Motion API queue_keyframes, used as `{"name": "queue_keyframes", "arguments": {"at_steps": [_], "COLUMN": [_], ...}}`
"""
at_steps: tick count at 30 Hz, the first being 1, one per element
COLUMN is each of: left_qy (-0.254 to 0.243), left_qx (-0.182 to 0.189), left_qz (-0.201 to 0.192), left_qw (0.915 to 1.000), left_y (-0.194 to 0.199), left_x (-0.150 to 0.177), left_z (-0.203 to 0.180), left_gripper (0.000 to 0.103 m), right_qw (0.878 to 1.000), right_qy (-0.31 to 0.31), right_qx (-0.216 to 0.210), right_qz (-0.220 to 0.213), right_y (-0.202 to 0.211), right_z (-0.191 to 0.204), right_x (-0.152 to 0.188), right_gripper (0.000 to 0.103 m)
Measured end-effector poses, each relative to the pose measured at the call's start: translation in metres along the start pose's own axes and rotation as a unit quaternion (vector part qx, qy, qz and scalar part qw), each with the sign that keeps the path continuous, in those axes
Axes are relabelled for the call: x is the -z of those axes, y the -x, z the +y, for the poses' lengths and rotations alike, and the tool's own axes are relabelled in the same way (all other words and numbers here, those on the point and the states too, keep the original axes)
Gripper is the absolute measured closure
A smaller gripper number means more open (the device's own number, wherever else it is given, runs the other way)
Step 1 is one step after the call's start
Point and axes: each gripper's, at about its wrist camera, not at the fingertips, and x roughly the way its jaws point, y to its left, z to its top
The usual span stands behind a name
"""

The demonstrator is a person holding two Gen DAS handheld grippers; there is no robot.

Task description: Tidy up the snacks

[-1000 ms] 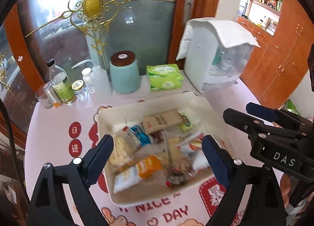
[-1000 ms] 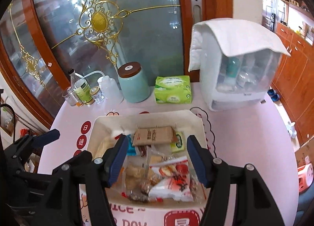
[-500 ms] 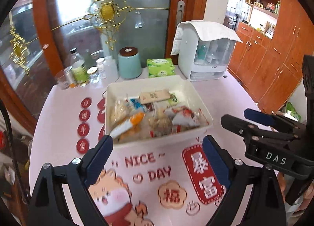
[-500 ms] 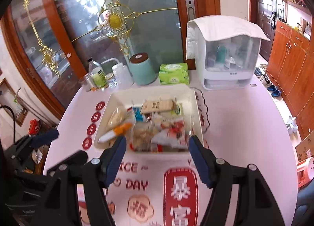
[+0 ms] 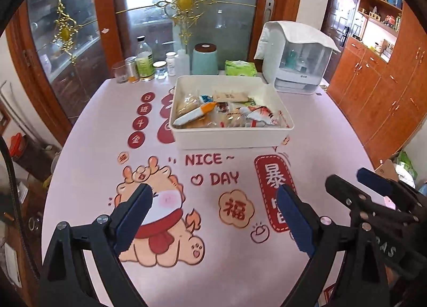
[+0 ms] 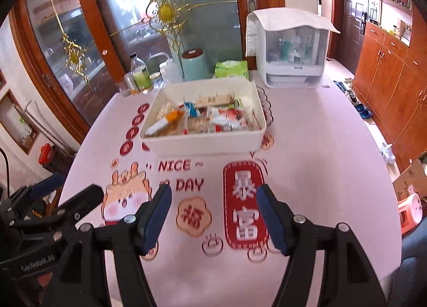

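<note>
Both grippers hang wide open and empty above the near part of the pink table: left gripper, right gripper. Snacks fill the white bin farther back, well apart from both.

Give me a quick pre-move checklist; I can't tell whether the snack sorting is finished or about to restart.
1. Left claw open and holding nothing: ok.
2. Right claw open and holding nothing: ok.
3. Both claws short of the white bin, above the printed table mat: ok.
4. Snacks inside the bin, none visible loose on the mat: ok.
5. Snacks sorted by type: not ok; the orange-tipped packet and brown packet lie jumbled among the others.
6. Bottles and jars standing behind the bin: ok.
</note>
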Motion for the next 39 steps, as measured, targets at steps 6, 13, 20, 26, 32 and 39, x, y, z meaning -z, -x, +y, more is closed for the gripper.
{"name": "queue_keyframes", "arguments": {"at_steps": [6, 13, 20, 26, 32, 39], "left_qy": [-0.004, -0.007, 0.0, 0.003, 0.011, 0.015], "left_qx": [-0.014, -0.03, -0.056, -0.059, -0.056, -0.052], "left_qz": [-0.006, -0.002, 0.002, 0.002, 0.005, 0.009], "left_qw": [0.9999, 0.9995, 0.9984, 0.9982, 0.9984, 0.9985], "left_y": [0.01, 0.014, 0.017, 0.018, 0.017, 0.016], "left_x": [0.021, 0.034, 0.04, 0.043, 0.045, 0.047], "left_z": [-0.003, -0.008, -0.008, -0.009, -0.008, -0.008], "left_gripper": [0.009, 0.009, 0.009, 0.009, 0.009, 0.009], "right_qw": [1.0, 0.999, 0.999, 0.999, 0.999, 0.999], "right_qy": [0.005, -0.006, 0.004, 0.006, 0.006, 0.007], "right_qx": [0.024, 0.041, 0.045, 0.047, 0.049, 0.051], "right_qz": [0.0, 0.0, 0.013, 0.012, 0.011, 0.014], "right_y": [0.016, 0.023, 0.021, 0.021, 0.021, 0.022], "right_z": [0.009, 0.006, 0.012, 0.013, 0.013, 0.012], "right_x": [0.025, 0.038, 0.051, 0.054, 0.055, 0.055], "right_gripper": [0.036, 0.036, 0.036, 0.036, 0.036, 0.036]}}
